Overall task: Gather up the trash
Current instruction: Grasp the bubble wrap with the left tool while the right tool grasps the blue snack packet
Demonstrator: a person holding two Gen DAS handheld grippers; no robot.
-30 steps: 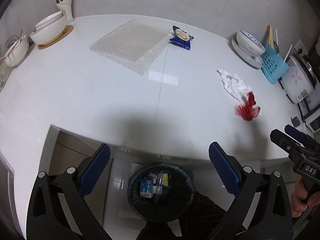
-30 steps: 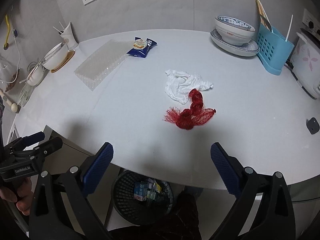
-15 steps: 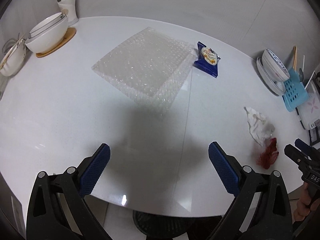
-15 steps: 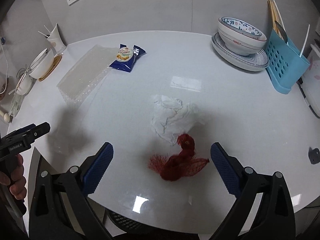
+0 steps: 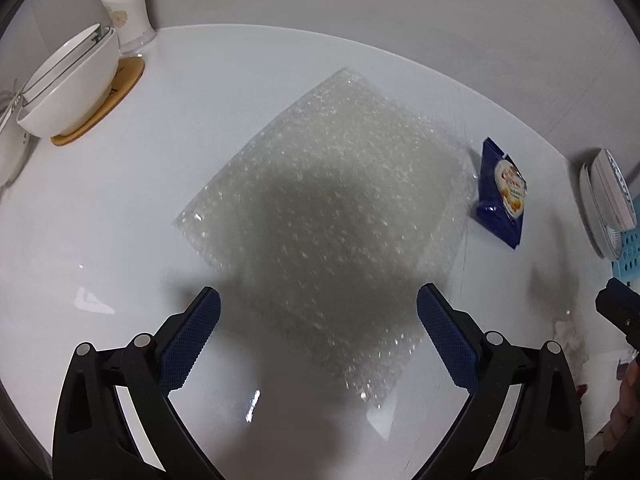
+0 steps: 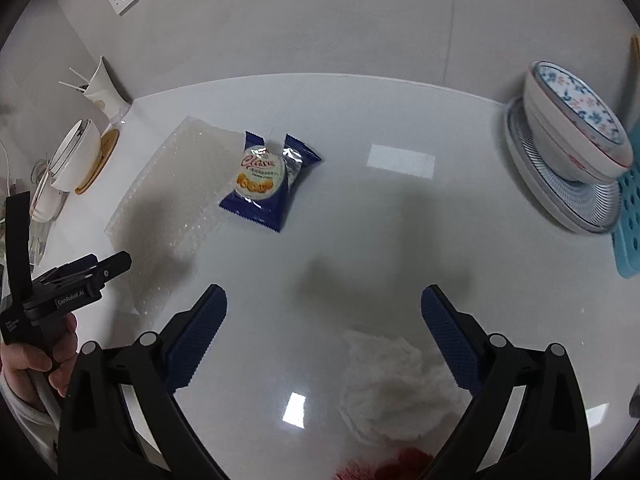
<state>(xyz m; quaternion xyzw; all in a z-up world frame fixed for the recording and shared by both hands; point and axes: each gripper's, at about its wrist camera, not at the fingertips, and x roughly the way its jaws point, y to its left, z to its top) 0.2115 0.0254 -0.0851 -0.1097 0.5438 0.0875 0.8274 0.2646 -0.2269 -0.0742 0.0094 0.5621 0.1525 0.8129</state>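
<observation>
- Both grippers have pushed forward over the white table (image 5: 120, 208) since half a second ago; the table's near edge and the bin below it have dropped out of both views.
- Left gripper (image 5: 318, 336) now hangs over the near half of the bubble wrap sheet (image 5: 332, 216), which fills far more of its view than before. Its blue-padded fingers (image 5: 192, 340) stand wide apart with nothing between them, one on each side of the sheet's near corner.
- Right gripper (image 6: 323, 340) has its fingers spread wide too, holding nothing. The crumpled white tissue (image 6: 388, 384) now lies between them, nearer the right finger, and the red mesh net (image 6: 400, 466) has slid to the bottom edge of the view, mostly cut off.
- A blue snack packet (image 6: 266, 182) lies farther out on the table, its left edge touching or overlapping the right side of the bubble wrap; it looks larger than in the earlier frame.
- Far left stand a white bowl (image 5: 68, 88) on a wooden coaster (image 5: 120, 92) and a white cup (image 5: 128, 12) with sticks.
- Far right, a patterned bowl (image 6: 576, 120) sits on a plate (image 6: 560, 196) beside a blue rack (image 6: 630, 232).
- A hand (image 6: 36, 364) grips the left gripper's handle at the left edge of the right view.
</observation>
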